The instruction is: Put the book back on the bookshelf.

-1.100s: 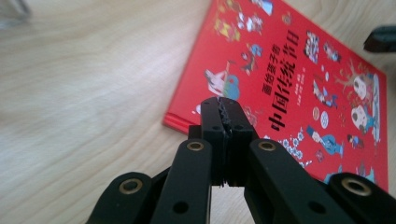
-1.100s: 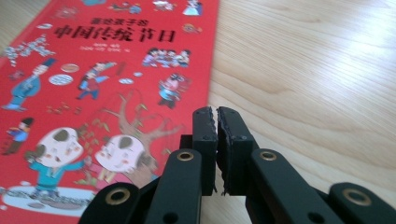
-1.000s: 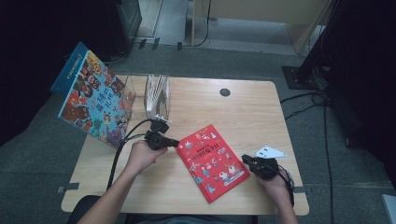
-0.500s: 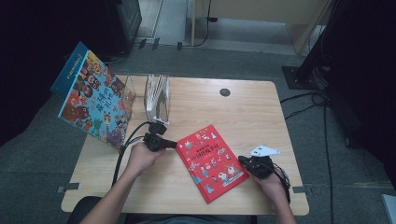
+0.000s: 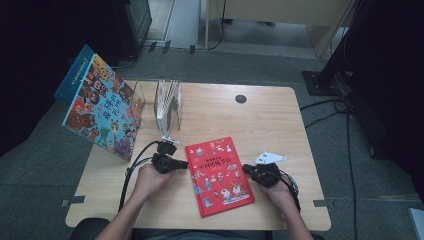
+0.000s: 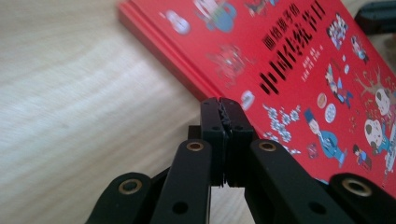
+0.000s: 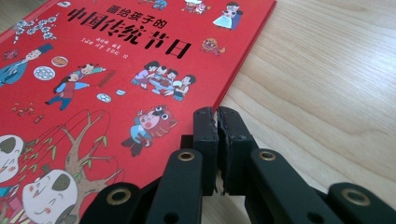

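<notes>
Red book [image 5: 219, 174] lies flat between both closed, empty grippers; the high view adds a leaning picture book [image 5: 98, 110].

Closed right gripper [image 7: 217, 122] at the red book's [image 7: 116, 74] edge on wooden table [image 7: 327, 93]

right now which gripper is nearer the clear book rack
Left. The left gripper sits just below the clear book rack; the right gripper is across the red book.
</notes>
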`<state>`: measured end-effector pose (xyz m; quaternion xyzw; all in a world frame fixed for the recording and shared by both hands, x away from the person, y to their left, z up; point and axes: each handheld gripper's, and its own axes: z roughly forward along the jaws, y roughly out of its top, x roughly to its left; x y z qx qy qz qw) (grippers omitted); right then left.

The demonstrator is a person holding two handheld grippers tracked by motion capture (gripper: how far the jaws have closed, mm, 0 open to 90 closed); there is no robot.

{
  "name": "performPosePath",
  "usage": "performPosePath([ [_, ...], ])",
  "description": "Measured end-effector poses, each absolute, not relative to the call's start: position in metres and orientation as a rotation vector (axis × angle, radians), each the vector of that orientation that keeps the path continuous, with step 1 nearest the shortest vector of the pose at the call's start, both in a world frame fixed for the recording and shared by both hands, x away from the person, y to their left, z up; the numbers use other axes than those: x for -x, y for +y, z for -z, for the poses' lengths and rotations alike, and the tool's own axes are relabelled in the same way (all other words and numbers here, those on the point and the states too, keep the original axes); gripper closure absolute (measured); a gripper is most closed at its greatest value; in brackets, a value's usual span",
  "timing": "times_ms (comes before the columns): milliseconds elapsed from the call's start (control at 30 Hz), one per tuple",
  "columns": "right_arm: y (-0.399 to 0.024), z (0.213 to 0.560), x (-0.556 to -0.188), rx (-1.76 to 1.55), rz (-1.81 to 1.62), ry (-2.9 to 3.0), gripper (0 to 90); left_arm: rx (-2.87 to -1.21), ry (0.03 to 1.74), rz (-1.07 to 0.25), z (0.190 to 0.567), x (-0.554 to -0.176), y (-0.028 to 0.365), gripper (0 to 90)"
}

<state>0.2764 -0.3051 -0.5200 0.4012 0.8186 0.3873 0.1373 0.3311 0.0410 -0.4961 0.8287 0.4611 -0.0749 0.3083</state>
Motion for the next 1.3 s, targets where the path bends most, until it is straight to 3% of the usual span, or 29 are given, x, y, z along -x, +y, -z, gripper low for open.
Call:
performPosePath([
  [1300, -0.293, 0.521, -0.294, -1.266, -1.100, 2.274, 90.0, -2.114, 1.257, 0.180, 0.501, -0.358, 0.036, 90.0],
])
